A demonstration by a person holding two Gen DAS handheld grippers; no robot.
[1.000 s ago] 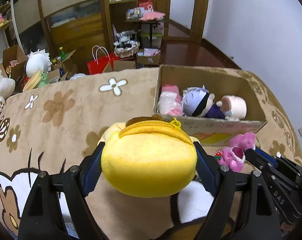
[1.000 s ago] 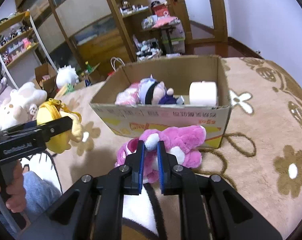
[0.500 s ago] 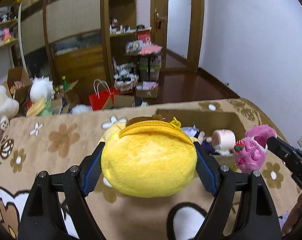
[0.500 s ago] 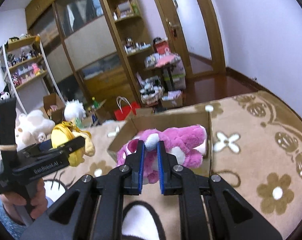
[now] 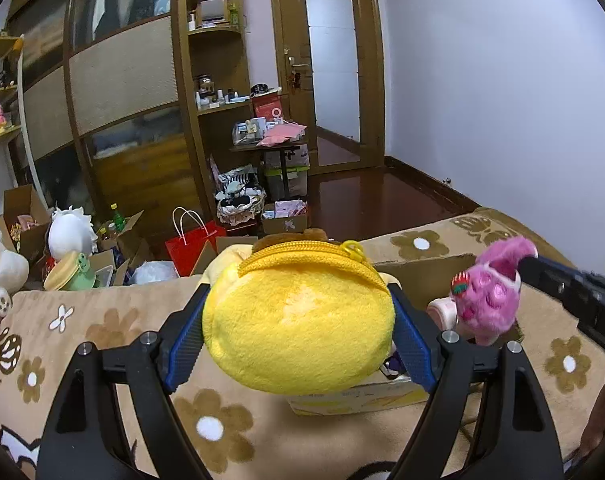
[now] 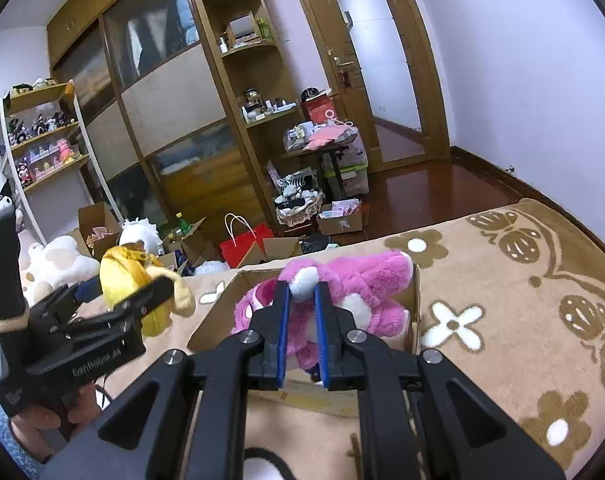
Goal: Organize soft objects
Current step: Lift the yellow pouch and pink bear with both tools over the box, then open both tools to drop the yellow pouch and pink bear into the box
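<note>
My left gripper (image 5: 298, 328) is shut on a round yellow plush pouch (image 5: 298, 320) with a zip along its top, held in the air over the blanket. In the right wrist view the same pouch (image 6: 122, 280) hangs at the left in that gripper (image 6: 142, 296). My right gripper (image 6: 301, 304) is shut on a pink plush bear (image 6: 342, 284), pinching a white part of it, above the open cardboard box (image 6: 218, 308). The left wrist view shows the bear (image 5: 488, 300) at the right over the box (image 5: 422, 266), whose contents are mostly hidden.
The box sits on a beige flower-patterned blanket (image 6: 502, 280). Beyond its far edge lie a red bag (image 5: 190, 240), open cartons and plush toys (image 5: 68, 232) on the floor. Wooden shelves (image 6: 238, 100) and a door (image 6: 378, 80) stand at the back.
Both grippers have risen with their toys. The pink bear has gone from the blanket in front of the box to above its opening, and the views have tilted up toward the room.
</note>
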